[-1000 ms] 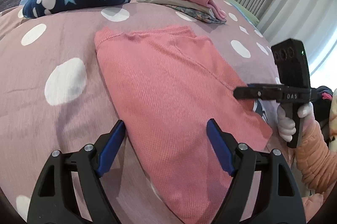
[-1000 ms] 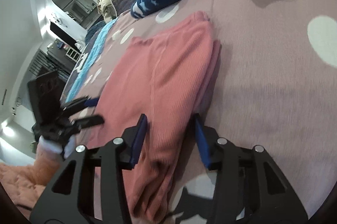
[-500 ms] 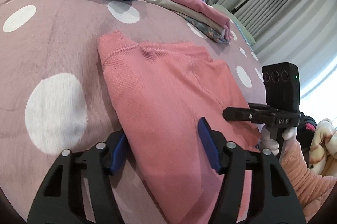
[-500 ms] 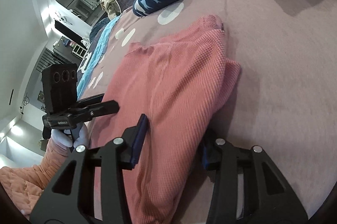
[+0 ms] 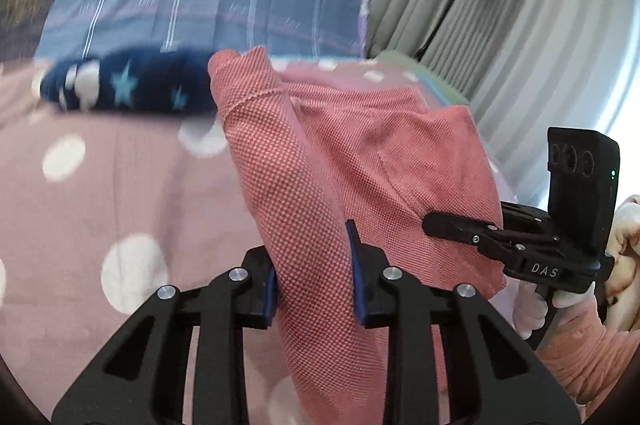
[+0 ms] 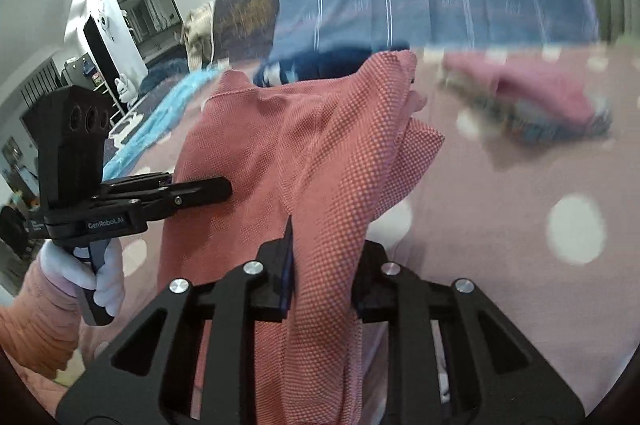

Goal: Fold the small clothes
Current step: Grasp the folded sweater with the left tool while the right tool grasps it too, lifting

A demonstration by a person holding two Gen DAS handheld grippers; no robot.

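One salmon garment (image 5: 360,161), now off the bedspread (image 5: 120,185), clamped in both left claw (image 5: 314,285) and right claw (image 6: 324,269).

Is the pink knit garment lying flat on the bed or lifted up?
Lifted. The pink knit garment bunches upward, pinched at its near edge by the left gripper and the right gripper, above the polka-dot bedspread.

left hand-held gripper (image 5: 314,275) clamped; right hand-held gripper (image 6: 322,267) clamped

- Left wrist view looks from close behind the left gripper (image 5: 314,279), facing the bed's far pillows.
- Right wrist view sits equally near, behind the right gripper (image 6: 322,265).
- Both share the salmon garment (image 5: 360,161), each showing the other gripper.
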